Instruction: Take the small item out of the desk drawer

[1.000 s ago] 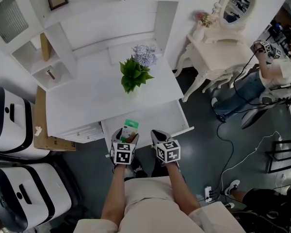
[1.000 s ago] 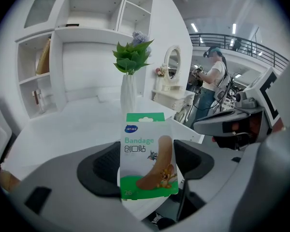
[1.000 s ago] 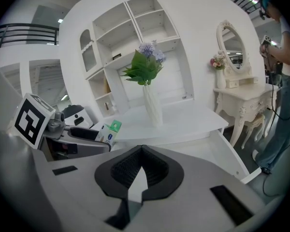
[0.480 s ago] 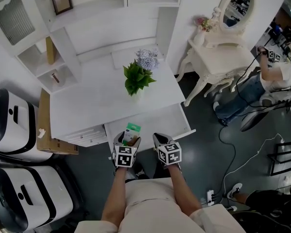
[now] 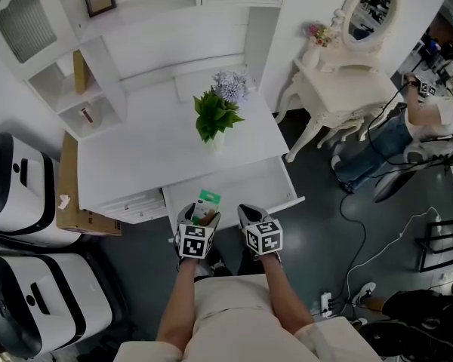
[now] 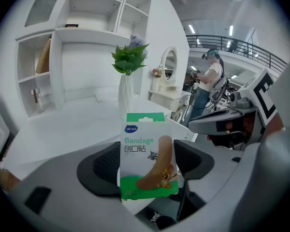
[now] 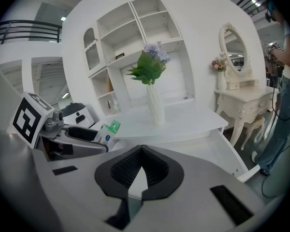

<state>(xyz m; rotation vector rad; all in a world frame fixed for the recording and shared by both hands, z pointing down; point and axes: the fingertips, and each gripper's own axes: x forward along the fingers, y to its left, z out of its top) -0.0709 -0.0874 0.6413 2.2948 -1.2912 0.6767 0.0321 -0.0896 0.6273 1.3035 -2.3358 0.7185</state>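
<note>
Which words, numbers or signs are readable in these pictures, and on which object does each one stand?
"Bandage": on the front of the green and white cardboard box.
"创口贴": on the same box, under that word.
"26": at its lower left corner, partly hidden.
The blue logo at its top: too small to read.

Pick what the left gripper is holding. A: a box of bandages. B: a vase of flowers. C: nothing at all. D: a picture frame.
A: in the left gripper view the box of bandages stands upright, clamped in the left gripper.
</note>
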